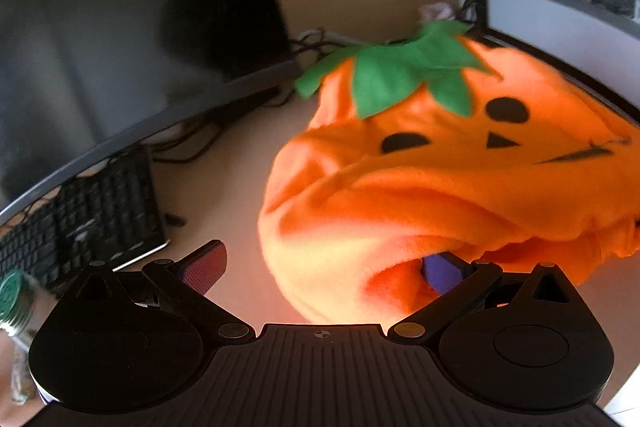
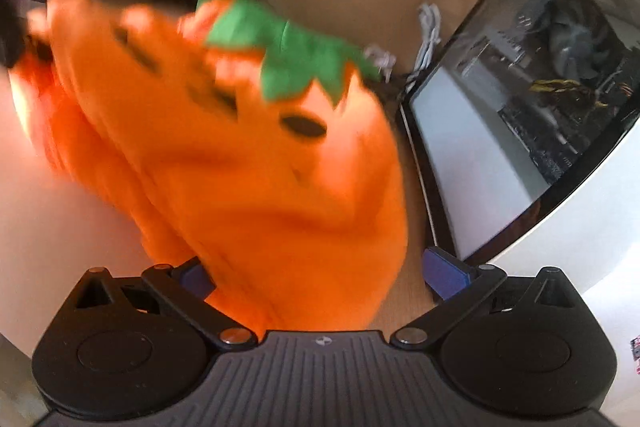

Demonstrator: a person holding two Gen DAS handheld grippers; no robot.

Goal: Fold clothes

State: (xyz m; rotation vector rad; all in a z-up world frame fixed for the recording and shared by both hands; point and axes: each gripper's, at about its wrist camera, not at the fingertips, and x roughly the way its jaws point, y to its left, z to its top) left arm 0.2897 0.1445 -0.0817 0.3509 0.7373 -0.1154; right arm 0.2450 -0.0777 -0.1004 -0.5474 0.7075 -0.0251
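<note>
an orange pumpkin costume (image 1: 420, 187) sits bunched on the desk (image 1: 224, 187), filling the right half of the left wrist view and the centre of the right wrist view, its green collar (image 1: 400, 75) toward the top of the frame and the black face creased across the front. we see the left gripper (image 1: 320, 271) spread wide, its red pad (image 1: 204, 267) bare at lower left and its purple pad (image 1: 440, 273) tucked under a fold at the hem, clamping nothing. the right gripper (image 2: 324, 277) is also wide open, fleece spilling between its fingers without being pinched. the right view is blurred, so we cannot tell whether the garment is lifted or resting. the fleece looks thick and puffy; we judge a shallow pinch could catch one layer only and drag the heap out of shape. the keyboard (image 1: 92, 211) at left, the cables (image 1: 192, 143) behind and the pc case (image 2: 540, 107) at right crowd the garment, and a wide sweep could snag them.
</note>
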